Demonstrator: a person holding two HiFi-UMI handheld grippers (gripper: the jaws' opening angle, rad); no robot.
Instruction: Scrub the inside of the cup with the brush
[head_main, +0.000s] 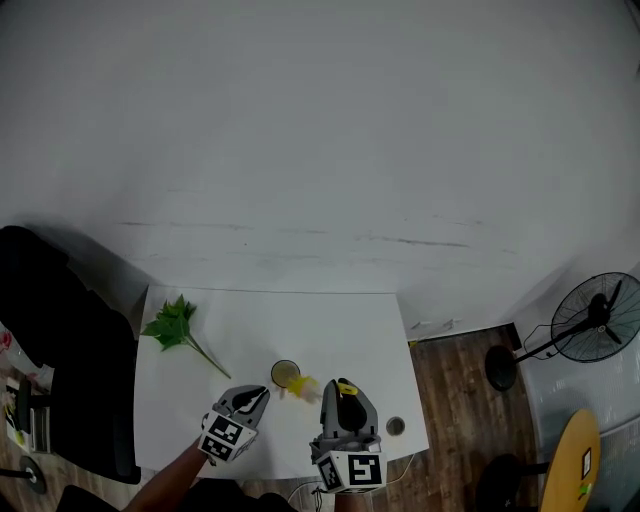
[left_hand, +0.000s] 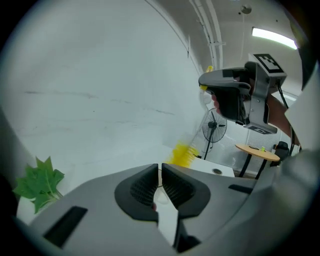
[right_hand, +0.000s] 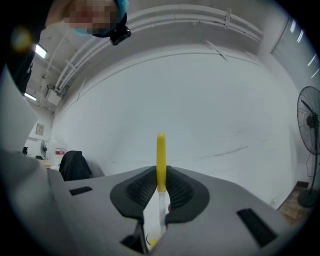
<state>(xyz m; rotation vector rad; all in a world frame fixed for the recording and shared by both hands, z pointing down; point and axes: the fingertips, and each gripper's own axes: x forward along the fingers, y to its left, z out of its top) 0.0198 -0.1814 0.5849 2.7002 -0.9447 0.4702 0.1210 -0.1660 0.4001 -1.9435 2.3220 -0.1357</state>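
— How are the two grippers posed?
— The left gripper (head_main: 262, 394) is held over the near part of the white desk (head_main: 300, 320) and is aimed toward 1 o'clock, tipped slightly down. A bare forearm (head_main: 165, 482) is seen behind it. The right gripper (head_main: 345, 392) is held at its 3 o'clock, aimed toward 12 o'clock and roughly level.

— What is gripped?
— The brush (right_hand: 160, 160) is clamped by its yellow handle between the right fingers (right_hand: 182, 189), with the handle's tip projecting past them. The left fingers (left_hand: 142, 187) are drawn almost together. A thin clear edge is pinched in the slit and is read as the wall of the cup (head_main: 285, 374).

— Where is the cup placed?
— In the head view it is seen just at 1 o'clock of the left fingertips, between the two grippers. The yellow bristles (head_main: 304, 387) are seen at its 4 o'clock.

— What is cut off or unclear?
— Both hands are cut off by the head view's bottom edge. The clear cup is barely made out in either gripper view, and in the left gripper view the bristles are reduced to a yellow blur. Whether cup and bristles touch cannot be told.
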